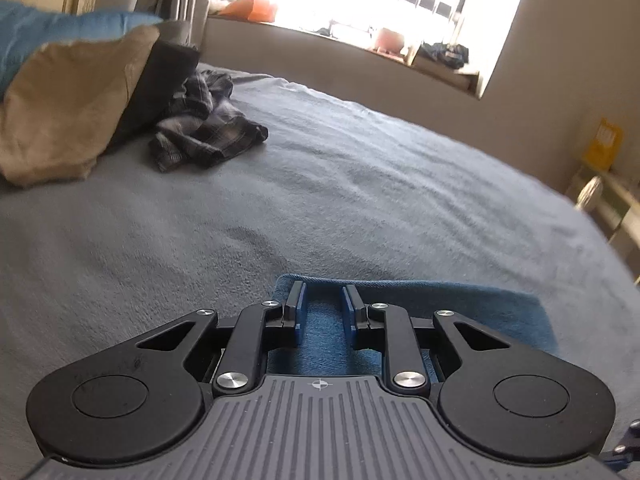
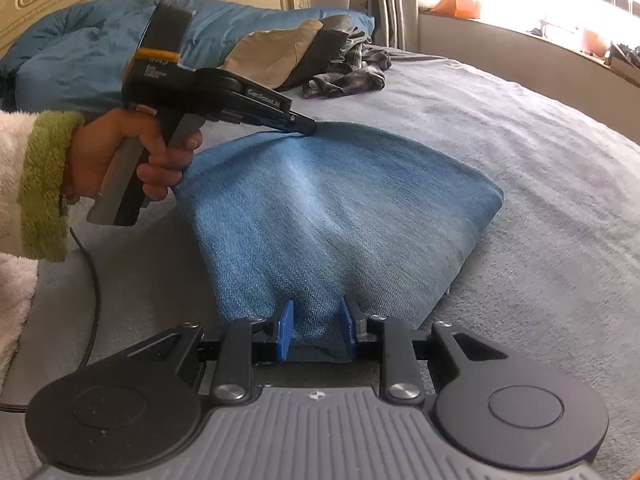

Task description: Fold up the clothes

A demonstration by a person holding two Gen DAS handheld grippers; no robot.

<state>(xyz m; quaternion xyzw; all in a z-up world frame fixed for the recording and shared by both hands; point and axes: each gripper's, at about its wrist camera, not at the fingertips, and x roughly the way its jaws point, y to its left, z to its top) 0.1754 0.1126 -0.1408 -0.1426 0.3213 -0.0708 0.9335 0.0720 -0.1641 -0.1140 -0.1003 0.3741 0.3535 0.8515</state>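
A blue denim garment (image 2: pixel 340 208) lies on the grey bedspread (image 2: pixel 540 160), lifted into a tent shape along two edges. In the right wrist view my right gripper (image 2: pixel 316 306) is shut on its near edge, with the cloth bunched between the blue pads (image 2: pixel 285 320). My left gripper (image 2: pixel 306 128), held by a hand (image 2: pixel 132 152) in a fleece sleeve, pinches the far edge and pulls it up. The left wrist view has the denim (image 1: pixel 460 308) running between the left gripper (image 1: pixel 323 287) pads.
A crumpled dark plaid garment (image 1: pixel 204 128) lies at the bed's head, next to a tan pillow (image 1: pixel 68 108) and a blue duvet (image 2: pixel 80 48). A cluttered window ledge (image 1: pixel 400 52) runs behind the bed. A cable (image 2: pixel 94 300) hangs from the left gripper.
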